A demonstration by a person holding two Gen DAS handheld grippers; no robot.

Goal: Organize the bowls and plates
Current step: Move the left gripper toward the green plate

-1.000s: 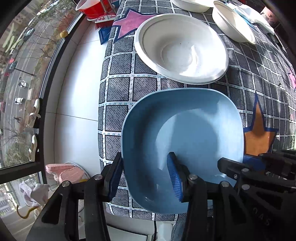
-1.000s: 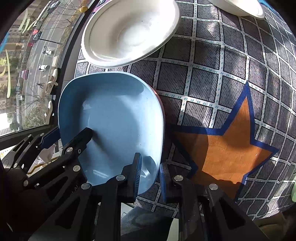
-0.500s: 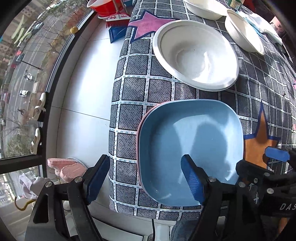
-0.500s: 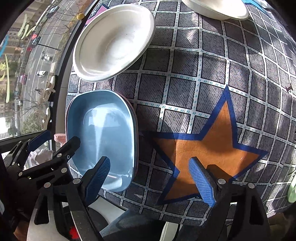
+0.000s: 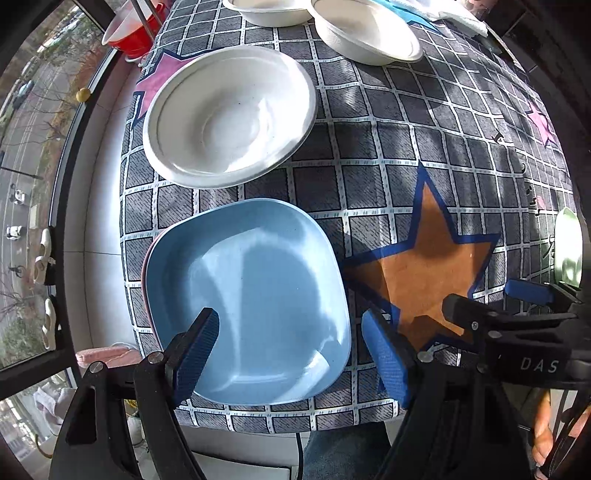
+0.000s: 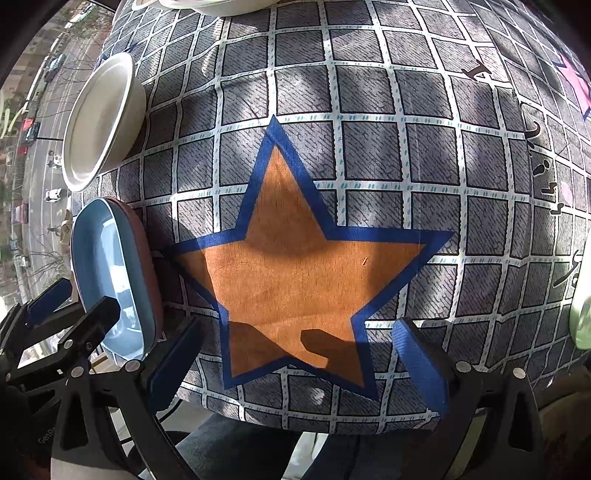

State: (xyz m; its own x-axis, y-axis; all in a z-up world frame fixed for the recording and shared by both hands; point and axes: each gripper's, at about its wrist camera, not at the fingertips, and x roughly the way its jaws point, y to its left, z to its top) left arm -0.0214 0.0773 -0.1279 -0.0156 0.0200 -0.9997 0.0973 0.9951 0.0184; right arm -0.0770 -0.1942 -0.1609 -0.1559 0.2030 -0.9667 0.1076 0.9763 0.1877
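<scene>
A light blue square plate lies stacked on a pink plate near the table's front left corner; it also shows in the right wrist view. My left gripper is open and empty, raised above the blue plate's near edge. My right gripper is open and empty, over the orange star to the right of the stack. A large white bowl sits just behind the plates. Two more white bowls stand further back.
The table has a grey checked cloth and its left edge drops beside a window. A red container sits at the far left corner. A pale green dish lies at the right edge.
Both grippers opened, let go of the blue plate on the pink plate, and drew back and up. The right gripper swung right, over the orange star.
</scene>
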